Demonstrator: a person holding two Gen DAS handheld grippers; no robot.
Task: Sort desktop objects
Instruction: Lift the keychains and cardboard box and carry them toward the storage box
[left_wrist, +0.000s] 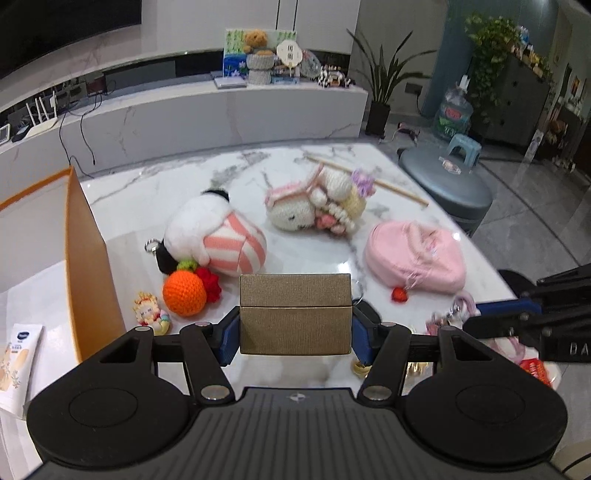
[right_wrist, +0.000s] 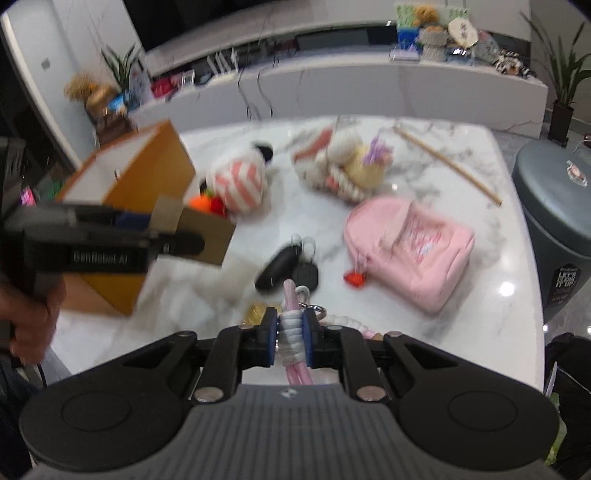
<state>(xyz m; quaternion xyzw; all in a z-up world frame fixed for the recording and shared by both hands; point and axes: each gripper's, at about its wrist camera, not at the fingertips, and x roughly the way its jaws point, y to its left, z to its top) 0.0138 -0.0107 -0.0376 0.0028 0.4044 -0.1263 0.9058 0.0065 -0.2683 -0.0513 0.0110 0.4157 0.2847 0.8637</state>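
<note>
You are working over a white marble table (left_wrist: 236, 177) in a living room, with a long marble TV console (left_wrist: 221, 107) behind it and a grey round stool (left_wrist: 450, 184) off the table's far right corner. Your left gripper (left_wrist: 295, 325) is clamped on a small tan cardboard box (left_wrist: 295, 314), its blue pads pressing both ends, and the box hangs clear of the tabletop. Your right gripper (right_wrist: 291, 339) is pinched tight on a pink-and-white braided lanyard (right_wrist: 291, 328), whose cord trails up to a bunch of black car key fobs (right_wrist: 284, 266) lying on the marble. Left of the grippers stands an open orange box (left_wrist: 88, 266), white inside. Just beside it lie a crocheted orange (left_wrist: 184, 291) and a small doll figurine (left_wrist: 149, 314). Behind the orange rests a white plush in pink stripes (left_wrist: 218, 236); farther back lies a crocheted bunny doll (left_wrist: 317, 203), touching a wooden stick (left_wrist: 399, 188). A pink mini backpack (left_wrist: 413, 254) lies to the right, a red charm (left_wrist: 399, 293) near its edge.
</note>
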